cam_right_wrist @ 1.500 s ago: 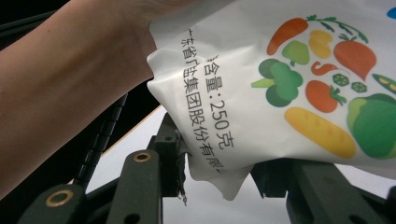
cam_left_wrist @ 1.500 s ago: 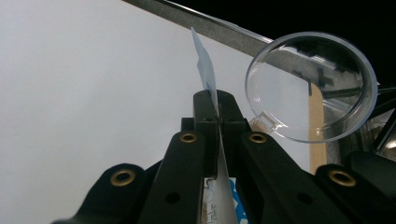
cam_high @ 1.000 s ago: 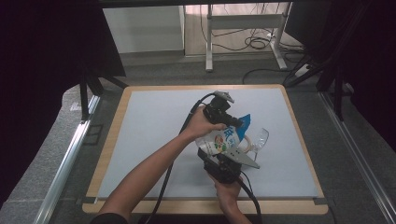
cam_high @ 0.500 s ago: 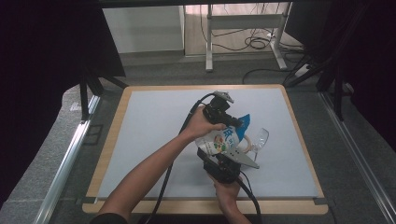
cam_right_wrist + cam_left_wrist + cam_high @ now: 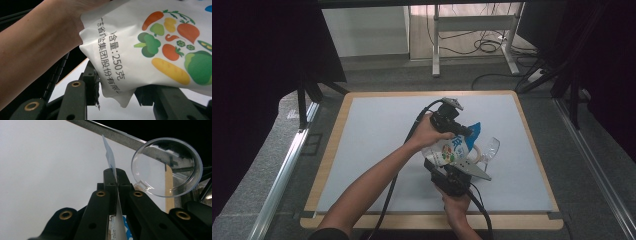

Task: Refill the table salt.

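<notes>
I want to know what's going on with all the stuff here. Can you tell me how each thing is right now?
Food pouch: lifted off the table, pinched at both ends, crumpled at its lower corner.
Left tool: shut on the pouch's thin top edge.
Right tool: gripping the pouch's lower corner.
Clear cup: empty, tipped with its round opening toward the left tool's camera.
Table: bare white mat.

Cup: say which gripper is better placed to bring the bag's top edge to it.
Left, probably. The left gripper is shut on the bag's top edge, and the cup sits just beside its jaws. The right gripper has only the bag's lower corner between its jaws.
</notes>
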Demonstrator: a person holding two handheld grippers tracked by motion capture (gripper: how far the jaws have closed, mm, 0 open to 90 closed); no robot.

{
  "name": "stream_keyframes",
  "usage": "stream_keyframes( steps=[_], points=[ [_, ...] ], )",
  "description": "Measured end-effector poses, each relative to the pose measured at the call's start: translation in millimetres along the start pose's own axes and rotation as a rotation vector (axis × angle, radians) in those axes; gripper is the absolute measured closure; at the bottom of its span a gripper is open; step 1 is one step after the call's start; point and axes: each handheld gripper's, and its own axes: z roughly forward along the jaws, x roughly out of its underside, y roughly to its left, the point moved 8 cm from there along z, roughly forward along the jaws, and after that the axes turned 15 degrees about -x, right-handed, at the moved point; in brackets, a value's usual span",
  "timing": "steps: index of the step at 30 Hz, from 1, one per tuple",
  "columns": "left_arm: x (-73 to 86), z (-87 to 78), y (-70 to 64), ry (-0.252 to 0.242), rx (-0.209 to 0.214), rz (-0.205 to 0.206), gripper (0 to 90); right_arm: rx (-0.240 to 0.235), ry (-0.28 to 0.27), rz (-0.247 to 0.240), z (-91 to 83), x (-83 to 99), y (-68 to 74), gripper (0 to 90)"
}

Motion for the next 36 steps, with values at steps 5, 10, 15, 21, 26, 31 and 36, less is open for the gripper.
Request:
stream_keyframes(
  steps=[5,10,15,21,26,31,36],
  points=[
    [0.0,0.7,0.4,0.001,0.0,-0.001,89.5,0.0,0.001,0.004,-0.4,0.1,-0.8,60.3],
    [0.2,-0.6,0.2,-0.001,0.003,-0.001,89.5,-0.004,0.0,0.006,-1.3,-0.5,-0.1,60.4],
    [1.0,-2.1,1.0,-0.003,0.004,-0.005,89.5,-0.015,-0.005,0.011,-1.4,-1.0,0.1,62.2],
    [0.7,-1.7,0.7,-0.002,0.007,-0.006,89.5,-0.007,-0.004,0.001,-1.6,-0.9,0.4,62.1],
    [-0.6,-1.5,-0.1,-0.004,0.005,-0.006,89.5,0.0,-0.002,-0.013,-2.3,-1.9,0.0,62.1],
    [-0.7,-2.1,-0.4,-0.004,0.004,-0.004,89.4,0.001,-0.004,-0.013,-2.7,-2.7,0.6,62.2],
    [-0.3,-2.8,0.2,-0.006,0.003,-0.005,89.4,-0.002,-0.003,-0.014,-2.5,-2.8,1.0,62.2]
  ],
)
